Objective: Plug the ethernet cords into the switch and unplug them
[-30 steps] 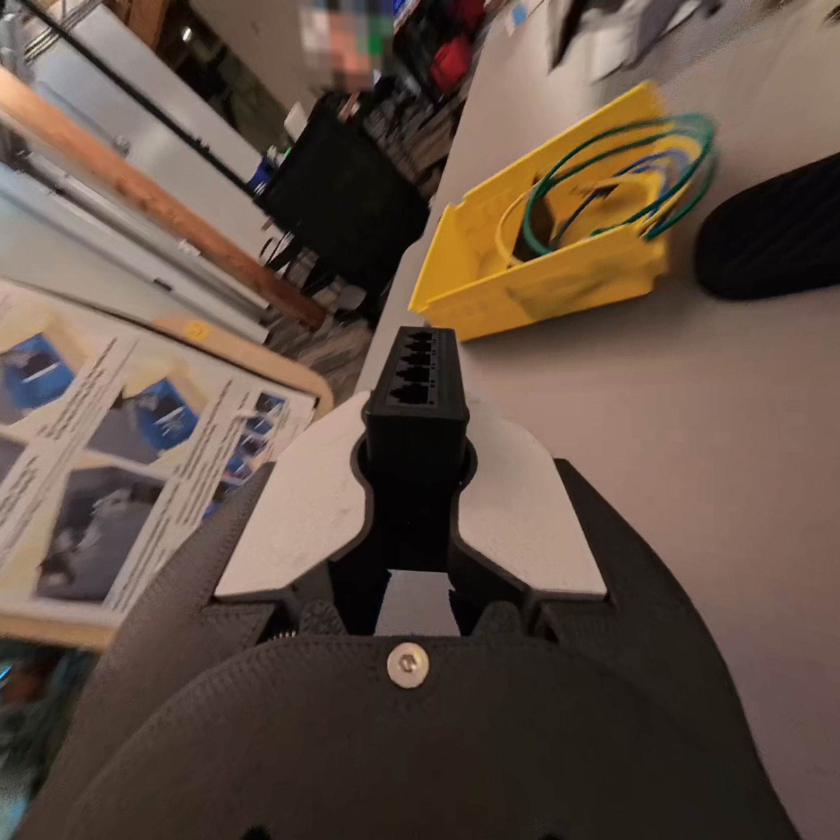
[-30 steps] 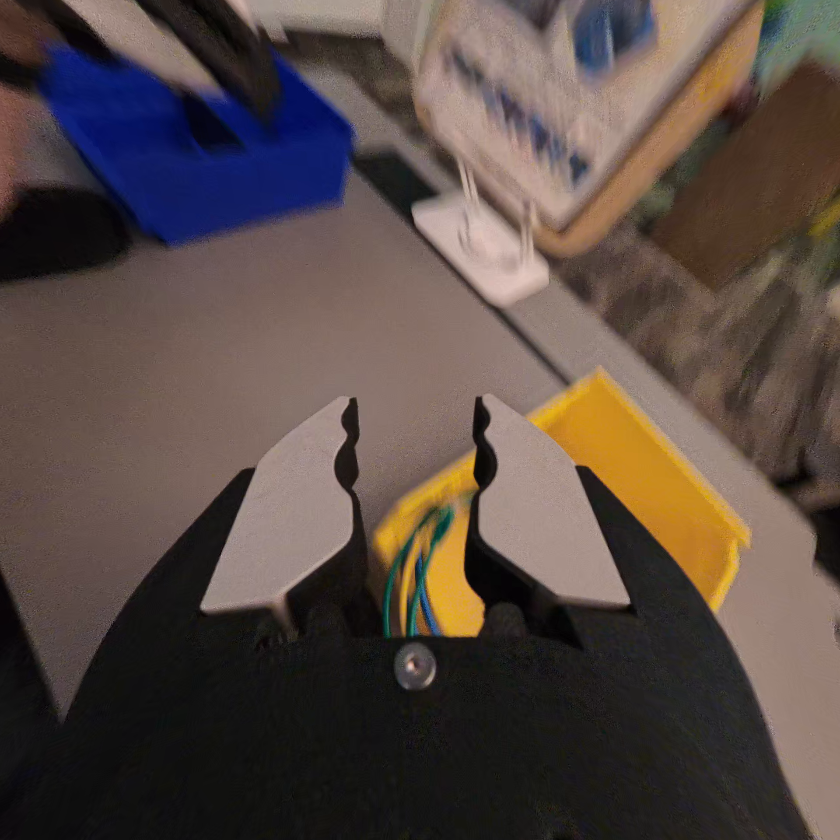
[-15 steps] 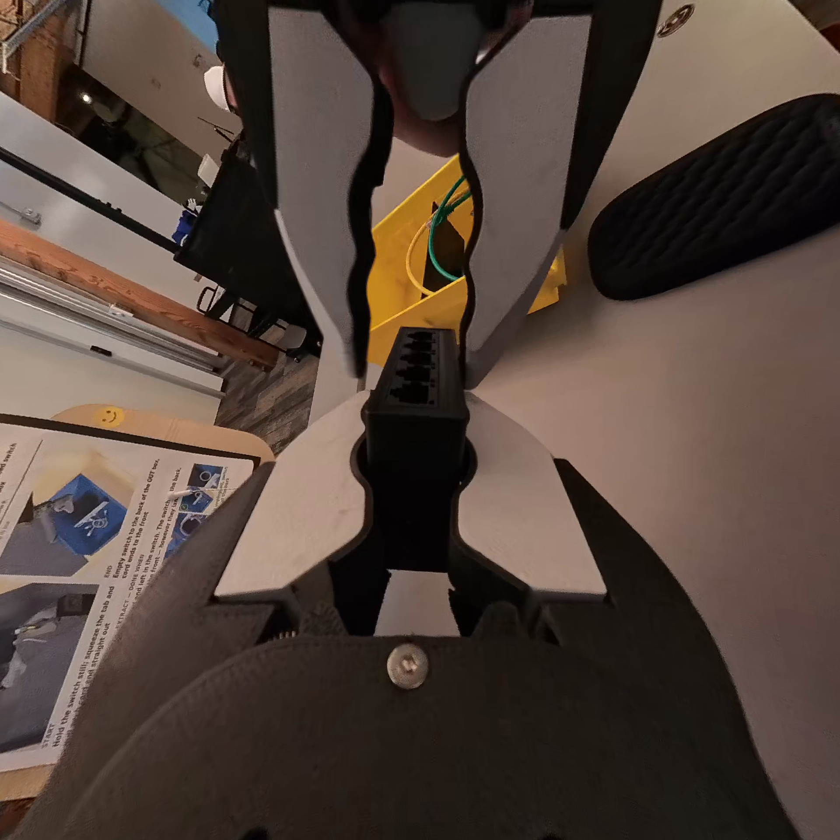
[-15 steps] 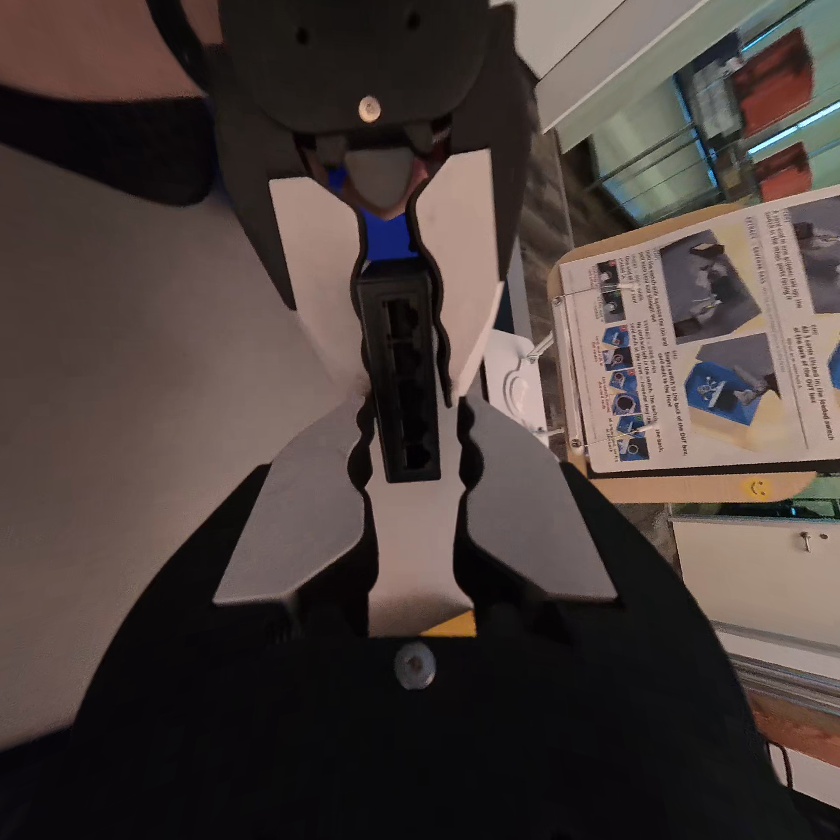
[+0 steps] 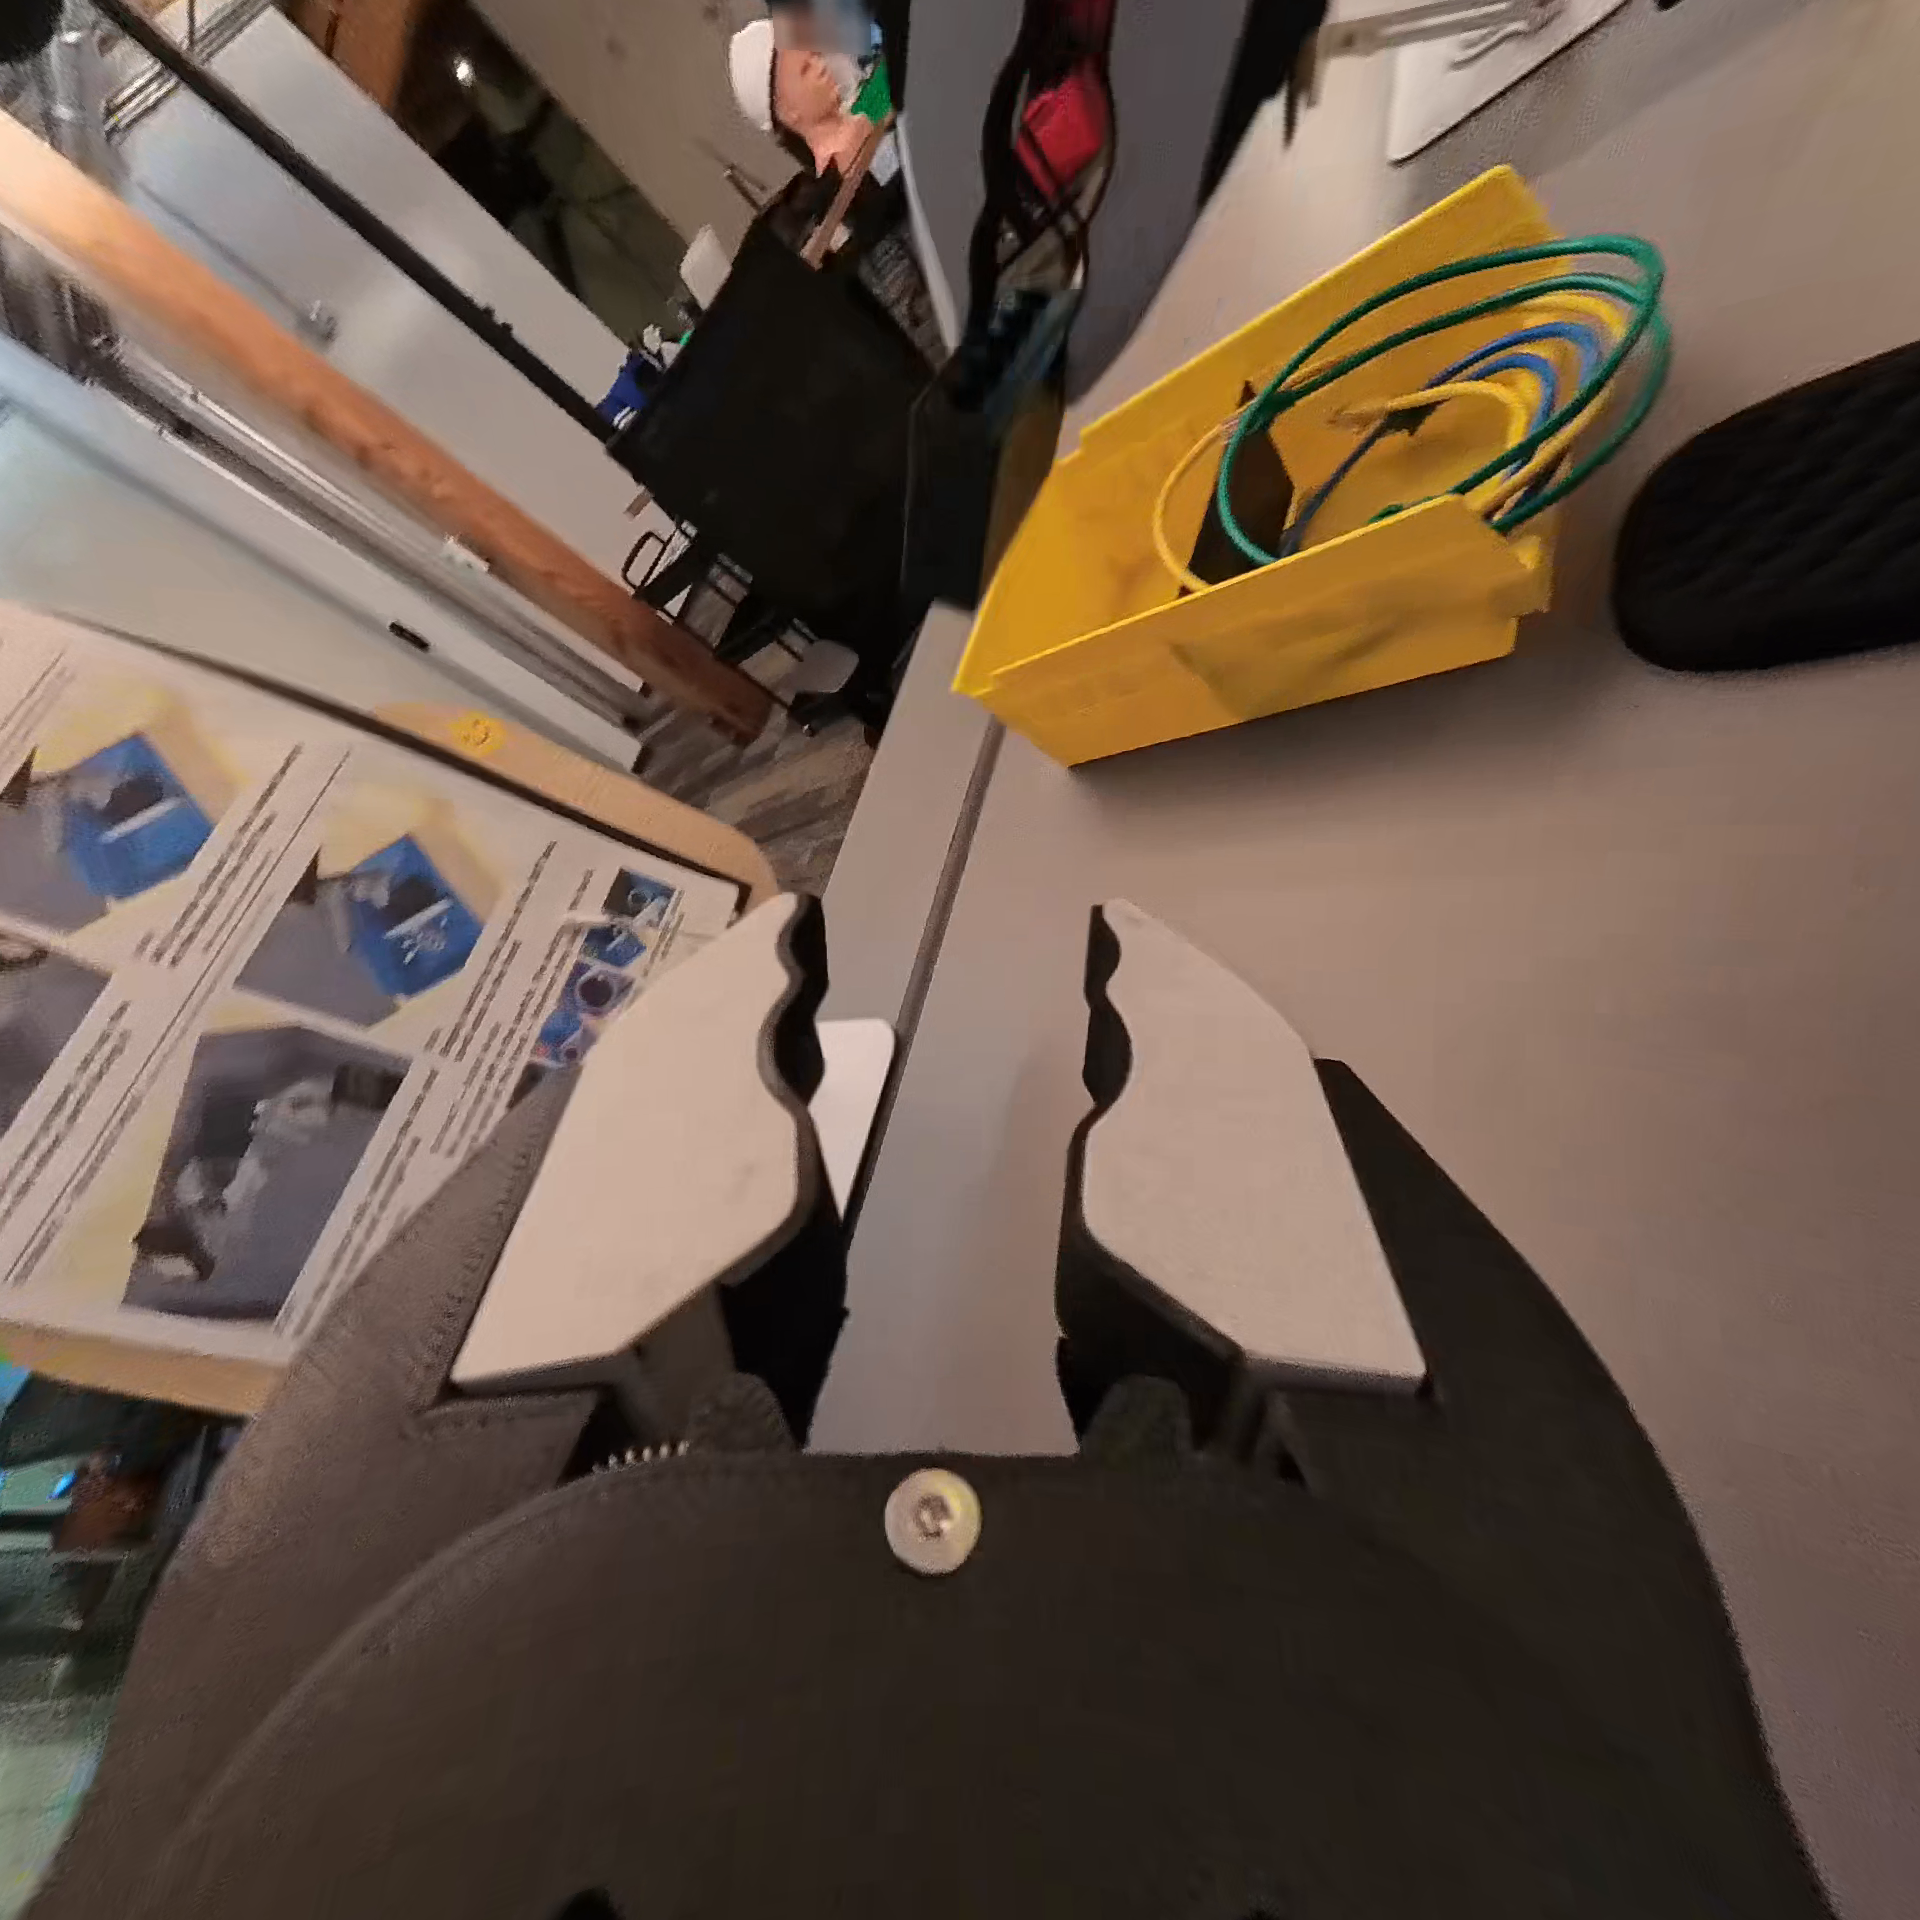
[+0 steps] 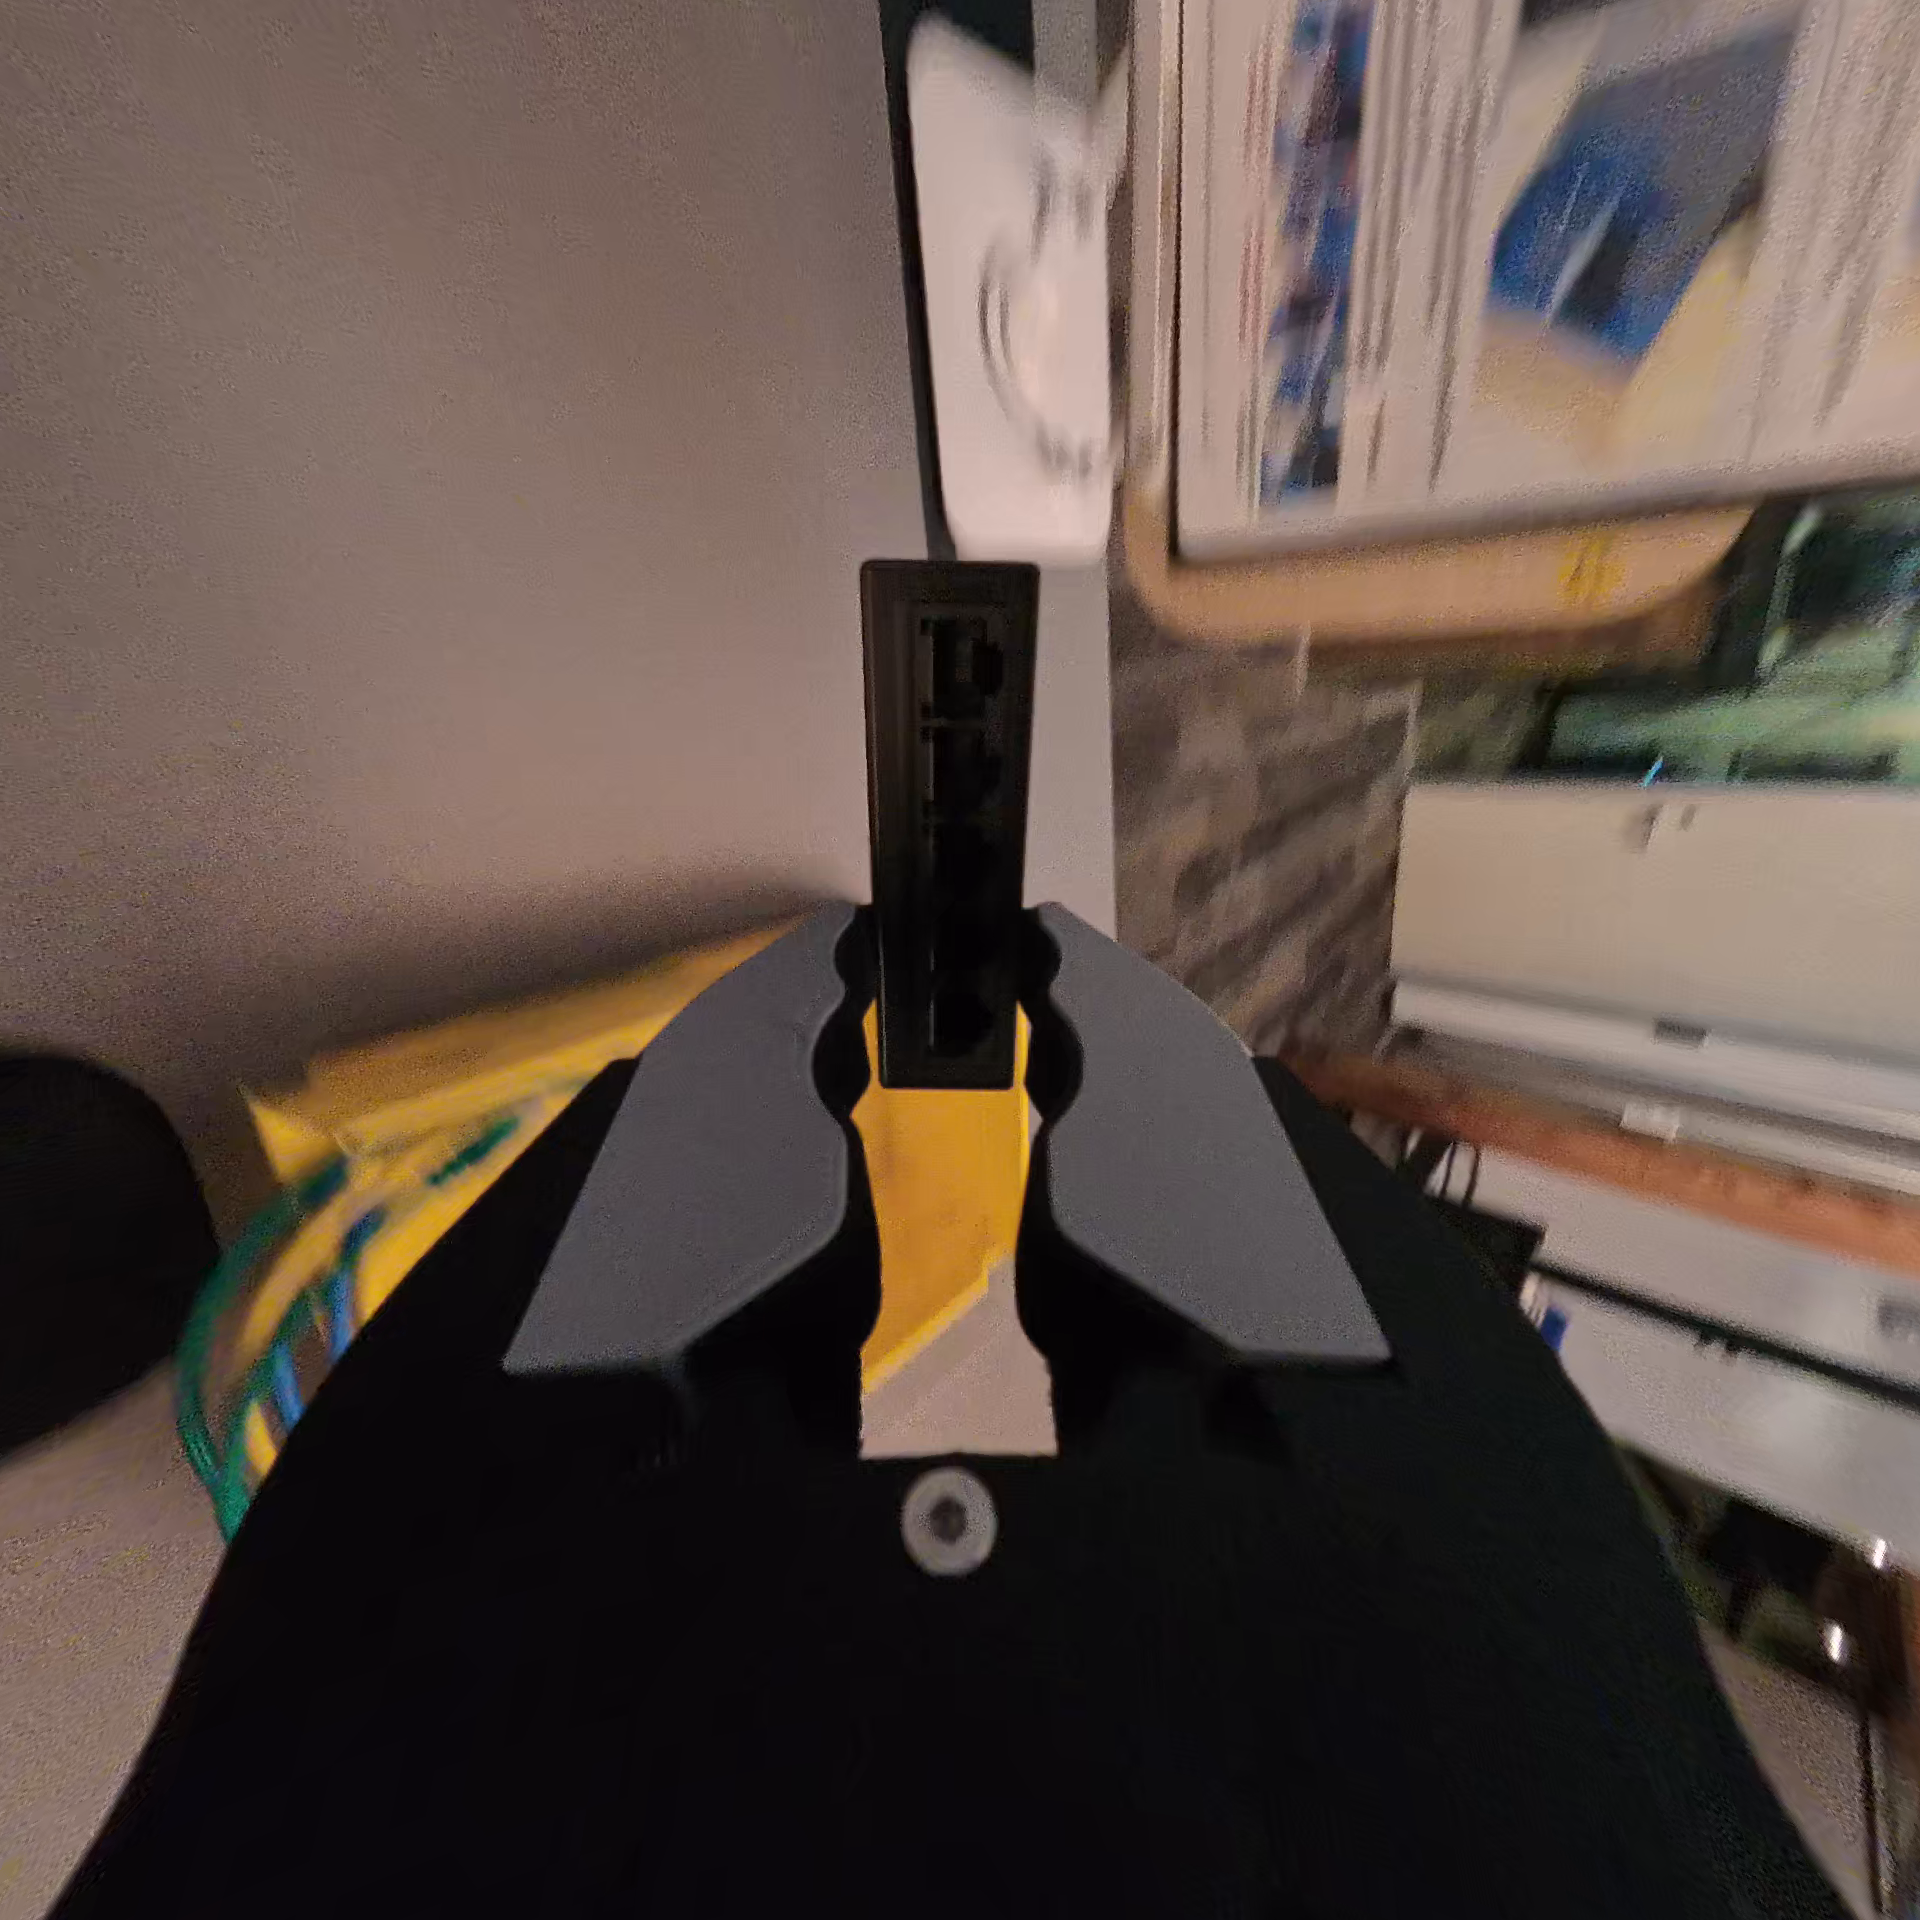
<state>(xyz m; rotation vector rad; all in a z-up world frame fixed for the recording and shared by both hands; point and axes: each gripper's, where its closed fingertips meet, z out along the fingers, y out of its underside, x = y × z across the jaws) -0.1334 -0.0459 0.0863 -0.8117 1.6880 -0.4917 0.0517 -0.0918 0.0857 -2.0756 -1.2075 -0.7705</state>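
Note:
My right gripper (image 6: 943,925) is shut on the black ethernet switch (image 6: 950,790) and holds it on end above the table, its row of empty ports facing the camera. My left gripper (image 5: 951,925) is open and empty over the grey table (image 5: 1455,1039). Coiled green, yellow and blue ethernet cords (image 5: 1455,395) lie in a yellow bin (image 5: 1278,613) ahead and to the right of the left gripper. In the right wrist view the same bin (image 6: 935,1174) and cords (image 6: 260,1340) sit below and left of the right gripper. The right wrist view is blurred.
A black padded rest lies right of the bin (image 5: 1787,520) and at the left edge of the right wrist view (image 6: 83,1226). An instruction board on a white stand (image 5: 312,1018) stands past the table's left edge (image 6: 1507,260). Shelving and a wooden beam lie beyond. Left tips to right tips: about 20 cm.
The switch has passed from my left gripper to my right gripper. My left gripper has opened and drawn away. My right gripper has closed on the switch and swung with it.

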